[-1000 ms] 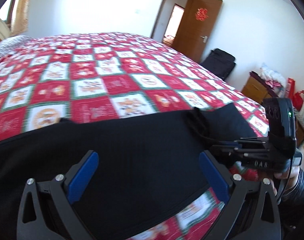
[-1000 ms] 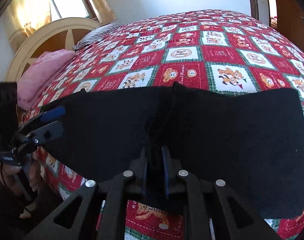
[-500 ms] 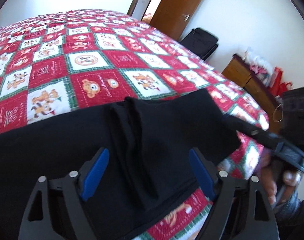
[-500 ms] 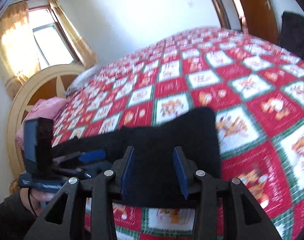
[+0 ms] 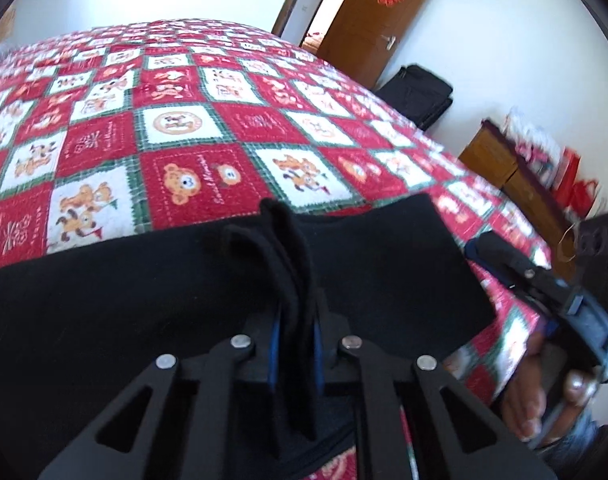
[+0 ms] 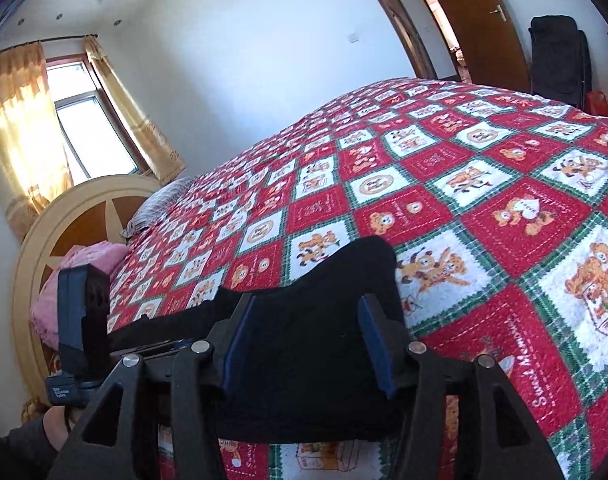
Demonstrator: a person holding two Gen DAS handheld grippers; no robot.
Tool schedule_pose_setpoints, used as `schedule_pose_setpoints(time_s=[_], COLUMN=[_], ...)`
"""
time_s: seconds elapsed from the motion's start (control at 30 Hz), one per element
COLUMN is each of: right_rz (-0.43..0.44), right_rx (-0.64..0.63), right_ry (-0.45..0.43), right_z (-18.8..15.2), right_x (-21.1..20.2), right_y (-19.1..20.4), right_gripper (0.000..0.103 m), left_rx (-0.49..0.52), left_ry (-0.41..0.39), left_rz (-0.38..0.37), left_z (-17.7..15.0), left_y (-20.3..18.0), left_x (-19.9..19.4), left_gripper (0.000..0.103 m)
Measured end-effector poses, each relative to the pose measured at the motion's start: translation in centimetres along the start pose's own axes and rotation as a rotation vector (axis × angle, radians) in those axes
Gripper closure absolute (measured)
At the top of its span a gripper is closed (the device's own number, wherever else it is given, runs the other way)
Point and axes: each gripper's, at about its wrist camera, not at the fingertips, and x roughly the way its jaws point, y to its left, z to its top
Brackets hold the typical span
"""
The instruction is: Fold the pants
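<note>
Black pants lie along the bedspread's near edge; left gripper has just clamped a raised fabric ridge at 6 o'clock; right gripper, just opening, straddles the pants end untouched. Judged: regrasp step; next, right needs purchase on that end.

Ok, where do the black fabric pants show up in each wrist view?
Left wrist: the black fabric pants span the lower half, a bunched ridge pinched in the left gripper.
Right wrist: lower centre, one end lying between the right gripper's open jaws.
Shared landmark: the brown wooden door with a red ornament.
</note>
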Motion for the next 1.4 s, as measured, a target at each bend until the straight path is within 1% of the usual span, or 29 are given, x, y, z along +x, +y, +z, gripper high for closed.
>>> schedule_pose_setpoints(time_s=[0.1, 0.2, 0.37, 0.5, 0.63, 0.73, 0.8, 0.9, 0.97, 1.0, 1.07, 1.17, 1.27, 1.33, 1.4], right_rz=[-0.013, -0.030, -0.023, -0.010, 0.002, 0.040, 0.073, 0.110, 0.112, 0.099, 0.089, 0.095, 0.108, 0.081, 0.048], right_rx=[0.021, 0.033, 0.024, 0.004, -0.015, -0.038, -0.071, -0.147, -0.179, -0.190, -0.174, -0.147, -0.125, -0.130, -0.148], right_ry=[-0.035, -0.039, -0.023, 0.002, 0.013, 0.027, 0.052, 0.088, 0.102, 0.117, 0.141, 0.105, 0.154, 0.231, 0.270], right_z=[0.2, 0.3, 0.0, -0.3, -0.6, -0.7, -1.0, -1.8, -2.2, -2.4, -2.5, -2.0, -2.1, -2.7, -3.1], right_x=[-0.4, -0.3, -0.1, 0.4, 0.5, 0.6, 0.9, 1.2, 1.4, 1.7, 2.2, 1.7, 2.5, 3.9, 4.9], right_y=[-0.6, -1.0, -0.9, -0.4, 0.0, 0.7, 1.6, 3.3, 3.9, 4.0, 3.7, 3.0, 2.5, 2.3, 2.2], right_gripper=[0.046, 0.044, 0.043, 0.043, 0.043, 0.043, 0.043, 0.043, 0.043, 0.043, 0.043, 0.043, 0.043, 0.043, 0.043], left_rx=[-0.007, -0.046, -0.100, -0.143, -0.163, -0.172, -0.169, -0.165, -0.163, -0.163, -0.175, -0.179, -0.169, -0.170, -0.178], left_ry=[-0.033, -0.049, -0.071, -0.066, -0.059, -0.053, -0.053, -0.071, -0.084, -0.084, -0.088, -0.086, -0.080, -0.083, -0.085], left_rz=[-0.011, -0.023, 0.014, 0.025, 0.035, 0.047, 0.059, 0.054, 0.057, 0.063, 0.063, 0.064, 0.074, 0.082, 0.077], left_z=[0.1, 0.1, -0.6, -1.3, -1.9, -2.3, -2.6, -2.8, -2.8, -2.7, -2.9, -3.1, -3.3, -3.4, -3.5], left_y=[0.3, 1.4, 3.5, 5.2, 6.1, 6.7, 6.9, 7.1, 7.2, 7.4, 7.8, 8.1, 7.9, 8.0, 8.0], left_x=[-1.9, -3.5, -5.1, -5.1, -4.8, -4.2, -4.2, -4.6, -4.9, -4.9, -5.0, -4.9, -4.5, -4.5, -4.6], left_gripper=[0.090, 0.090, 0.090, 0.090, 0.090, 0.090, 0.090, 0.090, 0.090, 0.090, 0.090, 0.090, 0.089, 0.084, 0.084])
